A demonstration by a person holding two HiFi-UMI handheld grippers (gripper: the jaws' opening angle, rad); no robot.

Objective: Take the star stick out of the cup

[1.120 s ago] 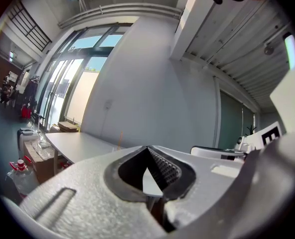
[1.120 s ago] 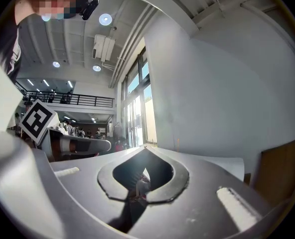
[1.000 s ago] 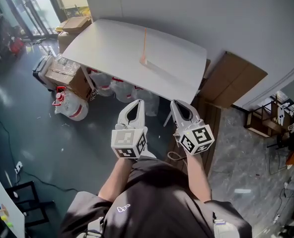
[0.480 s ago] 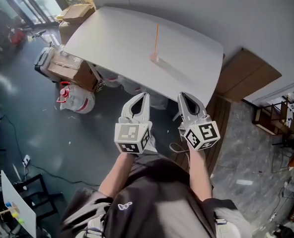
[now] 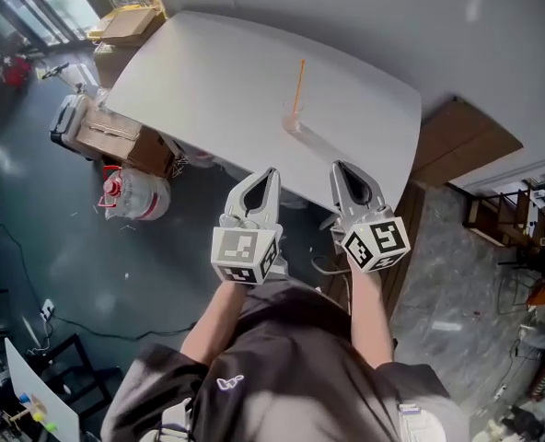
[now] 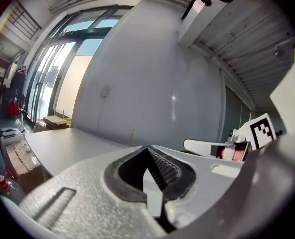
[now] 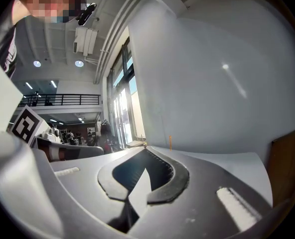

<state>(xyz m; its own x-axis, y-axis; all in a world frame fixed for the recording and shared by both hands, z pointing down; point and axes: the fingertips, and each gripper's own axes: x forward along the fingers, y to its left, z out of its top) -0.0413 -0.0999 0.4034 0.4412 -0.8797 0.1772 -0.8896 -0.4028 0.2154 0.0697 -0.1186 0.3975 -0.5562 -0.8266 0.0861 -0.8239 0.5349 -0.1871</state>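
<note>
White table [image 5: 208, 72] with cup [image 5: 293, 122] nearer than before; left claw [image 5: 271, 172], right claw [image 5: 337, 167] closed tight, empty.

tabletop [image 5: 208, 72]: open surface all round the cup [image 5: 293, 122] and upright star stick [image 5: 300, 81] | approach: free from near edge, from above, both sides | far side: wall [image 5: 365, 17] along table's edge | left, below table: cardboard boxes [image 5: 116, 141], bags [image 5: 134, 196] | right: wooden board [image 5: 457, 145] beside table's end

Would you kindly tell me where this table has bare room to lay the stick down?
The table is almost all bare: a wide stretch from the cup to the end near the cardboard boxes, and a smaller patch between the cup and the right-hand edge. The floor there is crowded with bags.
</note>
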